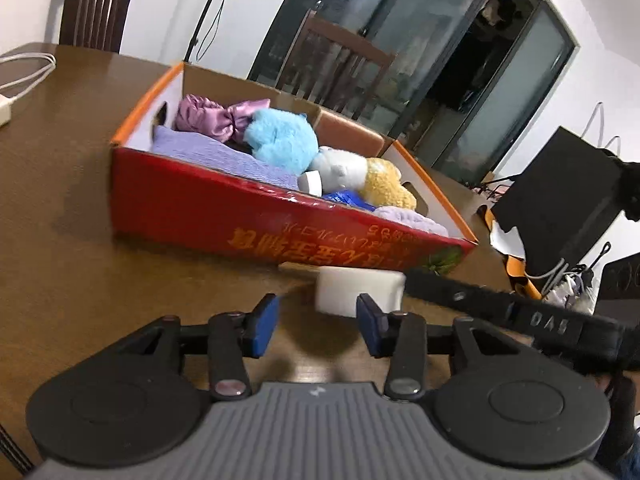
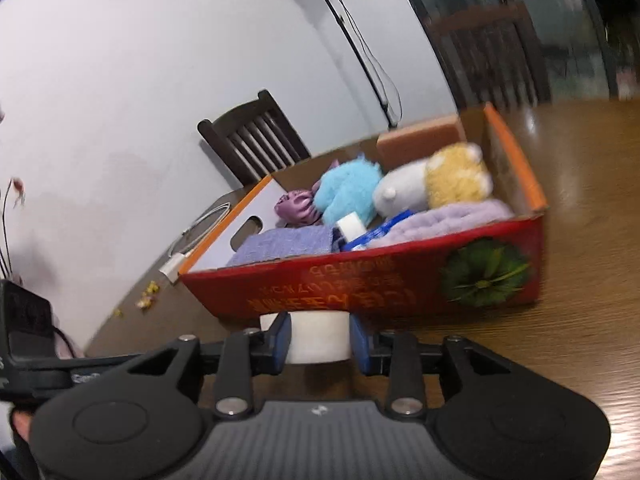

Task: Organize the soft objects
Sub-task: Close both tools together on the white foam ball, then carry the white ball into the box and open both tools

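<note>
A red cardboard box [image 1: 256,216] [image 2: 360,280] stands on the brown wooden table. It holds soft things: a blue plush [image 1: 280,136] [image 2: 344,192], a white and yellow plush [image 1: 360,176] [image 2: 432,184], a purple satin piece [image 1: 216,114] [image 2: 296,208] and lilac cloths [image 1: 224,156] [image 2: 280,244]. My right gripper [image 2: 319,342] is shut on a white foam block [image 2: 318,340], just in front of the box. In the left wrist view the same block [image 1: 356,290] is held by the right gripper's black fingers [image 1: 472,298]. My left gripper [image 1: 318,322] is open and empty, just before the block.
Wooden chairs [image 1: 96,4] [image 2: 256,136] stand behind the table. A white cable and charger [image 1: 24,76] [image 2: 196,236] lie on the table left of the box. Black bags [image 1: 560,196] are at the right. Small yellow bits [image 2: 146,296] lie on the table.
</note>
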